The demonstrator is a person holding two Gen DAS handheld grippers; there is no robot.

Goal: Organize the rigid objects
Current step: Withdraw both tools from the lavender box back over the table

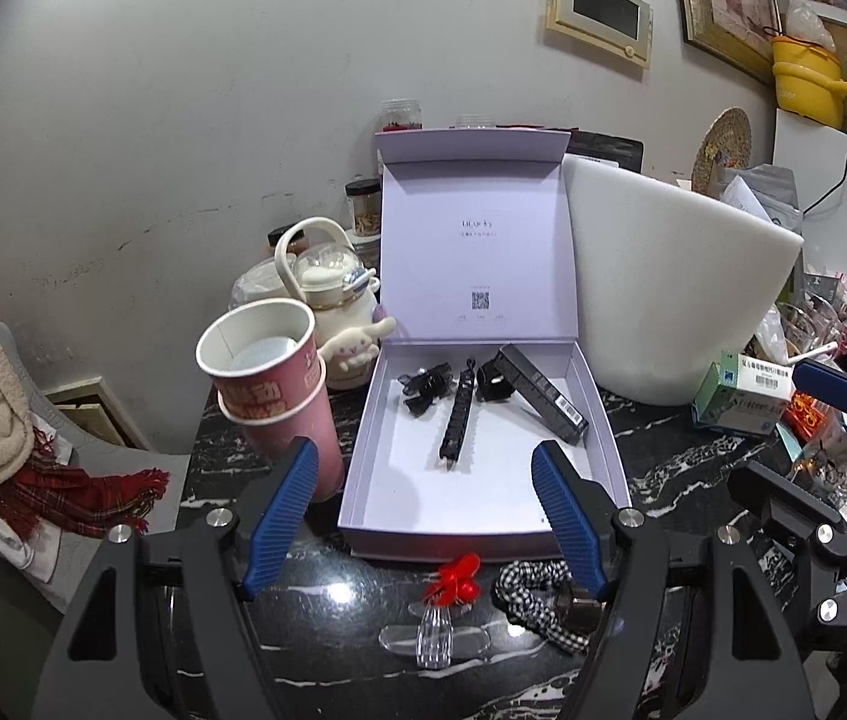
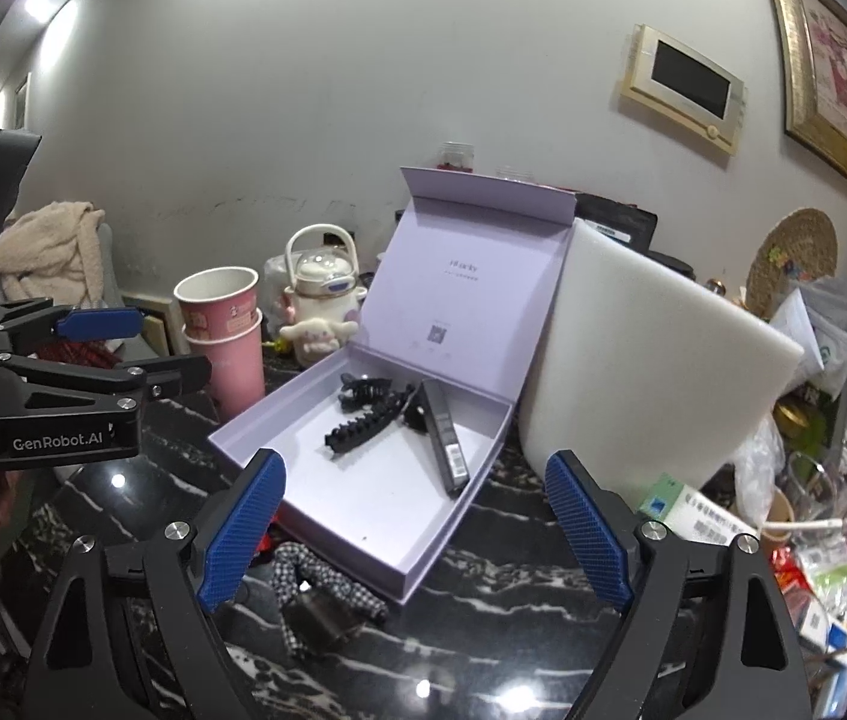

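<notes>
Both the left hand-held gripper (image 1: 423, 468) and right hand-held gripper (image 2: 414, 480) are spread and empty before the open lavender box (image 1: 600, 420), which gathers black clips while a checked scrunchie (image 1: 534, 594) waits on the worktop (image 1: 681, 456).

Black marble table (image 1: 681, 462) carries open lilac box (image 1: 603, 438), stacked pink cups (image 1: 279, 402), checked scrunchie (image 1: 534, 591).

Dim indoor light, glare spots on glossy tabletop (image 2: 423, 687), fisheye-warped edges.

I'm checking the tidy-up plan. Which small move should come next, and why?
Probably lower the open left gripper onto the red clip. It lies on the marble table just outside the lavender box, right below the empty jaws, while black clips already sit inside.
</notes>
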